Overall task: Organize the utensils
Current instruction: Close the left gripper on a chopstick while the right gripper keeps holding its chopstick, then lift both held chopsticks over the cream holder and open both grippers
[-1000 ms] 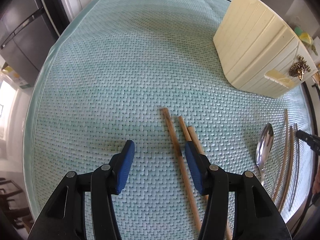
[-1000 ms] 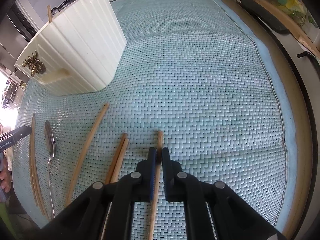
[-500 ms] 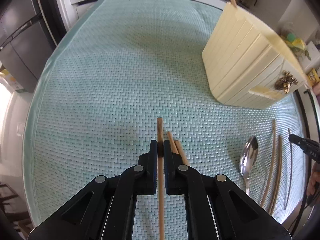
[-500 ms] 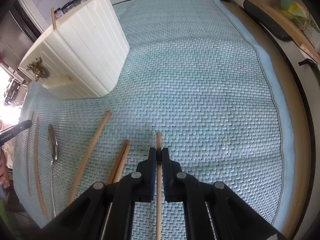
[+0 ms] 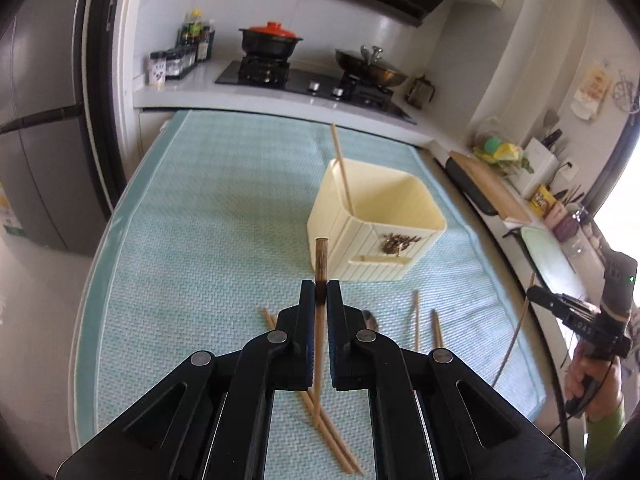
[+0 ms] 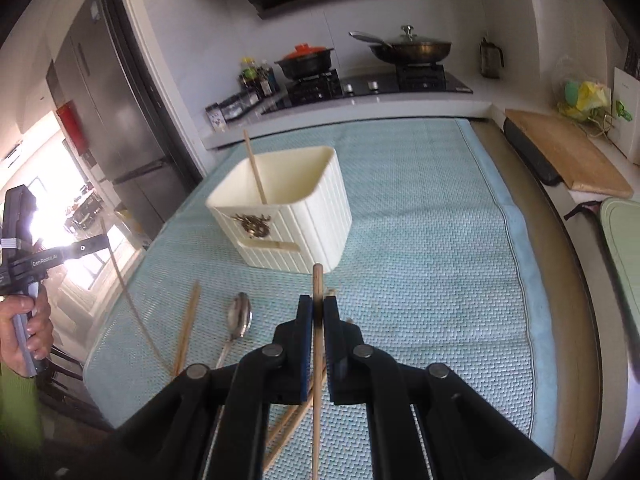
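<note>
— Kitchen behind, and what covers the counter?
— A pale teal woven mat (image 5: 192,240), with a cream ribbed plastic utensil holder (image 6: 296,216) standing on it, one wooden stick upright inside.
— And the grippers?
— The left gripper (image 5: 321,294) is clamped on a brown wooden chopstick (image 5: 321,256); the right gripper (image 6: 318,308) pinches another wooden chopstick (image 6: 317,284). Loose chopsticks (image 5: 416,316) and a steel spoon (image 6: 239,316) lie near the holder.

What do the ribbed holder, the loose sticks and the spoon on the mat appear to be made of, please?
Ribbed holder: probably plastic, cream, smooth moulded ribs with a dull sheen. Loose sticks: likely bamboo or wood, tan and matte. Spoon: metal, mirror-bright grey bowl.
</note>
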### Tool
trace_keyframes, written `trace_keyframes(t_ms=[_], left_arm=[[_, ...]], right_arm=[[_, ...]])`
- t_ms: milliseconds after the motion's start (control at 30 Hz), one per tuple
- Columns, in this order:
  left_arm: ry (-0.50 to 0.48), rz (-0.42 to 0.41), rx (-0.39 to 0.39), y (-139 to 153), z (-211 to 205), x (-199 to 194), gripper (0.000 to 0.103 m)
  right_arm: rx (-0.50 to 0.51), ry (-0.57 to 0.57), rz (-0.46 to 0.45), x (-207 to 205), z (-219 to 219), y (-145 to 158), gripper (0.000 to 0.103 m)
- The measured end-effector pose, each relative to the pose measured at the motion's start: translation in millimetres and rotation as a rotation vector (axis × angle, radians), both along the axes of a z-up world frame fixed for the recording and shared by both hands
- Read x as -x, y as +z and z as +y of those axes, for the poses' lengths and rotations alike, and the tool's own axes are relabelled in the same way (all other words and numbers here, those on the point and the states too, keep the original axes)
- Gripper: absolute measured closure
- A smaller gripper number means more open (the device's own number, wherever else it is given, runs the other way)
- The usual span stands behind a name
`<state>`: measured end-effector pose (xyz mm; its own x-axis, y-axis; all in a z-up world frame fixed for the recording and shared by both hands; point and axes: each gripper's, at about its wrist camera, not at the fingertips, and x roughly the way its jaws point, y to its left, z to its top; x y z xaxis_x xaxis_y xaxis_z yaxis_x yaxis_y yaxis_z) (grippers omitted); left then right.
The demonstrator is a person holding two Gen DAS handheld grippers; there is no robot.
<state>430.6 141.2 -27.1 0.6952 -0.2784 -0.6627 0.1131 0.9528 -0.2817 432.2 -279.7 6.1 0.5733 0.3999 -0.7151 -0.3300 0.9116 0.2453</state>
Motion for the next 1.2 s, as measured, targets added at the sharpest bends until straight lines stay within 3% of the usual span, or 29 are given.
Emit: trace_keyframes(t_ms=[233,533,900,1200], left_arm=[[-0.021,-0.115,0.011,30,-3,23,0.100],[-0.025,-0.161,0.042,43,-3,22,0.100],[-0.048,-0.264,0.038,98,-11,3,0.100],[-0.046,-0.350,-0.002,151,-26,-44,0.100]], right_arm=[[-0.017,0.021,-0.188,39,8,37,0.097],[-0.038,0.014,-0.338,52,13,77,0.097],[-0.057,0.025,-0.435,19,35,131,0.097],[-0.058,0.024,-0.506,-31,62,174,0.098]])
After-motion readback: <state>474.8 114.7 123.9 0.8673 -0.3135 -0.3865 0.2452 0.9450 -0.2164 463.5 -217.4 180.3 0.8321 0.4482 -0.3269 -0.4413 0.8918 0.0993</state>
